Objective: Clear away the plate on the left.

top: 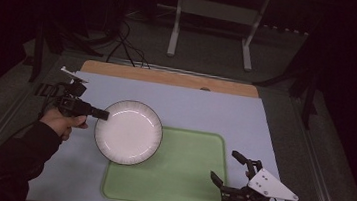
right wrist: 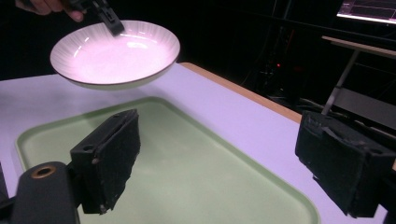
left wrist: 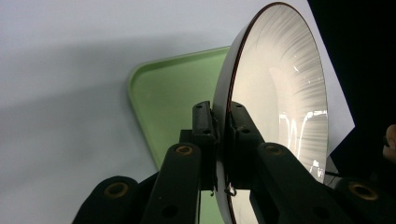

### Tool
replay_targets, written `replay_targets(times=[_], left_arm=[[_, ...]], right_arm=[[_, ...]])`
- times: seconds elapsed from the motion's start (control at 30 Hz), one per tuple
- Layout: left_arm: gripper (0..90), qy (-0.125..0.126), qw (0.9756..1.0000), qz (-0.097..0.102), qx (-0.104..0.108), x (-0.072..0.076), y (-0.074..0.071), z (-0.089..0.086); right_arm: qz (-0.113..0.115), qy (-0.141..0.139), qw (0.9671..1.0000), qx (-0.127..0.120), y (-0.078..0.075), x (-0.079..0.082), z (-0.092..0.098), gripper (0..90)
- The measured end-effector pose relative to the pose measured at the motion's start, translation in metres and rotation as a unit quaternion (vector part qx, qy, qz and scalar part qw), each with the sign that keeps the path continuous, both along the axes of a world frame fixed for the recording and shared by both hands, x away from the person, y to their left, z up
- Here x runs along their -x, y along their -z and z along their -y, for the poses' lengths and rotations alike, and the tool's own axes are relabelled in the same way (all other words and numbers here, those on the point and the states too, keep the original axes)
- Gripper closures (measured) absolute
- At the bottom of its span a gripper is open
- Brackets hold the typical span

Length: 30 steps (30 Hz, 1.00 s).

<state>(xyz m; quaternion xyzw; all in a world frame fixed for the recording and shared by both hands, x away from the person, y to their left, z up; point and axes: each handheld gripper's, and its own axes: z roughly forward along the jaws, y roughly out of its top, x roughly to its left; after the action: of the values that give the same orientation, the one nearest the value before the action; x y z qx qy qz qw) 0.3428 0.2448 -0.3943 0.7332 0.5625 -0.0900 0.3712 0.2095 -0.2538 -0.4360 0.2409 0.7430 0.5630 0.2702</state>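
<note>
A white plate [top: 129,132] with a dark rim hangs in the air over the far left corner of the green tray [top: 179,173]. My left gripper [top: 103,114] is shut on the plate's left rim. In the left gripper view both jaws pinch the plate [left wrist: 280,93] edge-on, with my left gripper [left wrist: 223,122] clamped on its rim and the tray [left wrist: 173,98] behind. The right gripper view has the plate [right wrist: 114,53] lifted clear above the tray [right wrist: 196,172], the other gripper's jaw on its far rim. My right gripper [top: 228,168] stands open near the tray's near right corner, and its jaws [right wrist: 224,163] are wide apart with nothing between them.
The tray lies on a pale blue mat [top: 215,112] that covers the table, with a wooden strip [top: 169,77] along the far edge. Beyond the table are a white stand's legs [top: 211,28] and cables [top: 126,50] on the dark floor.
</note>
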Motion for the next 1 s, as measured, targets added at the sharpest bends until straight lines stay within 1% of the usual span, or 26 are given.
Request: replay_targets(times=[0.13,0.2,0.23,0.37,0.4,0.5,0.53,0.6,0.77,0.9,1.0], left_arm=[[83.6,0.012,0.9999,0.001,-0.002,-0.004,0.001,0.012],[83.6,0.012,0.9999,0.001,-0.002,-0.004,0.001,0.012],[83.6,0.019,0.9998,0.001,-0.001,-0.007,0.001,0.02],[83.7,0.03,0.9995,0.002,-0.004,-0.011,0.002,0.033],[83.6,0.03,0.9996,0.002,-0.004,-0.012,0.003,0.035],[83.7,0.039,0.9992,-0.002,-0.004,-0.015,0.006,0.046],[83.7,0.049,0.9988,-0.002,-0.006,-0.016,0.006,0.049],[83.7,0.057,0.9984,-0.003,-0.006,-0.017,0.008,0.057],[83.7,0.068,0.9977,-0.006,-0.005,-0.02,0.013,0.074],[83.6,0.084,0.9964,-0.004,-0.005,-0.022,0.016,0.087],[83.6,0.092,0.9957,-0.008,-0.002,-0.024,0.021,0.097]], right_arm=[[0.001,0.001,1.0,-0.003,0.0,0.0,0.0,13.7],[0.001,0.002,1.0,-0.003,0.0,0.0,0.0,13.7],[0.001,0.002,1.0,-0.003,0.0,0.0,0.0,13.7],[0.001,0.001,1.0,-0.003,0.0,0.001,0.001,13.6],[0.001,0.001,1.0,-0.003,-0.001,0.001,0.001,13.7],[0.001,0.002,1.0,-0.004,-0.001,0.001,0.001,13.7],[0.001,0.002,1.0,-0.004,0.0,0.001,0.002,13.7],[0.0,0.002,1.0,-0.004,-0.001,0.001,0.002,13.7],[0.001,0.001,1.0,-0.005,-0.001,0.001,0.002,13.7],[0.002,0.001,1.0,-0.006,-0.001,0.002,0.002,13.7],[0.001,0.001,1.0,-0.006,-0.001,0.002,0.003,13.7]])
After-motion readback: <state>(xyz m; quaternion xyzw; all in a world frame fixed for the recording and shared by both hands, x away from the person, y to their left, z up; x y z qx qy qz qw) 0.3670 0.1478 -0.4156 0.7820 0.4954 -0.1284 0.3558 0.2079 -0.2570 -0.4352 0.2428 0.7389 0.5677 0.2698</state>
